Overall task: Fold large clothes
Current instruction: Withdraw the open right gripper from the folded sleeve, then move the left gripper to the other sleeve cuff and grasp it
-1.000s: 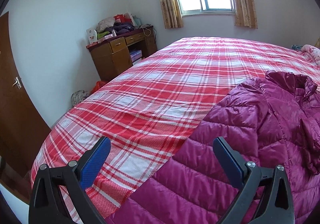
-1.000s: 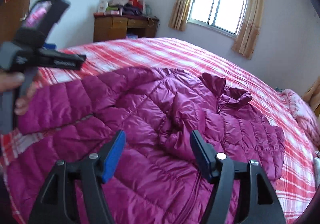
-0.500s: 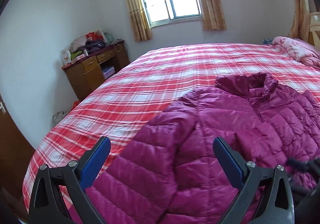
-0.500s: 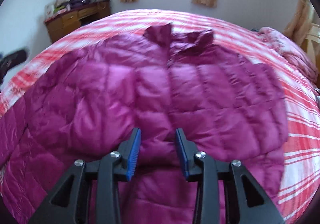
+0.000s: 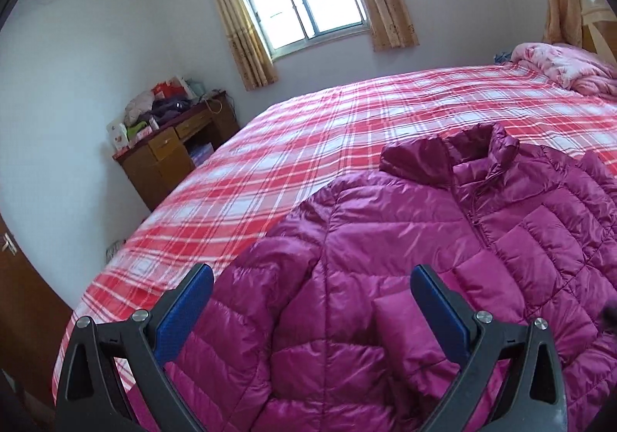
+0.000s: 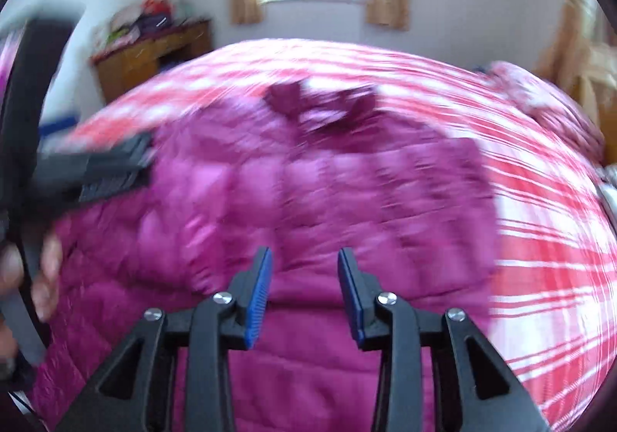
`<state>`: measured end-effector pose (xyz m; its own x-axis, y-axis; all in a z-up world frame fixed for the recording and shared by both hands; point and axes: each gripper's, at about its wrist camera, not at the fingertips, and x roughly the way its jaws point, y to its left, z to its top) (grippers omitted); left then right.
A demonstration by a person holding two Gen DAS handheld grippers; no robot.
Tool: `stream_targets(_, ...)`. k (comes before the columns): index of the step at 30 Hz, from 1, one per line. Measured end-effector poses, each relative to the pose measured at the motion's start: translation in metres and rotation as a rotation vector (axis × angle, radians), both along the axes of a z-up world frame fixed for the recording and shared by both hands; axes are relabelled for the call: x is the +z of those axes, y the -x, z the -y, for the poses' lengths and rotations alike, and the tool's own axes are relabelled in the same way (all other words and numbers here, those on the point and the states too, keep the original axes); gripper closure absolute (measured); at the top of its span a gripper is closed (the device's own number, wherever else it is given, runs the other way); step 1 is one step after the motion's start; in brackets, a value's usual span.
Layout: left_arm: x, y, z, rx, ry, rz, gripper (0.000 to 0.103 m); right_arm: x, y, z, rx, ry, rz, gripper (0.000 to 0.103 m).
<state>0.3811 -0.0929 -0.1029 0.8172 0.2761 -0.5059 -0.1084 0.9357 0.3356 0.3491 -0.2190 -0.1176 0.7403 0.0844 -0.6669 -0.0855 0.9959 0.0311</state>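
We have the magenta puffer jacket (image 5: 443, 258) spread front-up on the plaid bed (image 5: 308, 146), left gripper (image 5: 312, 301) wide open and right gripper (image 6: 304, 277) part-open, both empty above it; looks light, puffy, slick, so pinch a seam or hem.

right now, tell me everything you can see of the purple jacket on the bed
The jacket is a magenta quilted puffer with a shiny, nylon-like shell stitched into puffy panels. It lies front up, spread on the red plaid bedspread, its stand-up collar toward the window. A zipper runs down from the collar, and the near sleeve shows rumpled folds. The left gripper hovers open over that sleeve; the right gripper, partly open, is over the hem area in a blurred view. Neither visibly grips it.
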Motion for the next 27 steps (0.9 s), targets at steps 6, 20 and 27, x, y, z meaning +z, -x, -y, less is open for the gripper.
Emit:
stream_targets(6, -0.047, -0.025, 0.008, 0.06, -0.148, -0.062, 0.001, -0.007, -0.048, 0.067, -0.185, -0.099, 0.039, 0.064)
stream_targets(20, -0.079, -0.052, -0.021, 0.061, -0.024, -0.208, 0.001, -0.041, -0.063, 0.084, -0.184, -0.057, -0.08, 0.067)
stream_targets(27, -0.081, -0.057, -0.034, 0.07, 0.09, -0.237, 0.001, -0.002, -0.079, 0.091, -0.246, -0.061, 0.056, 0.067)
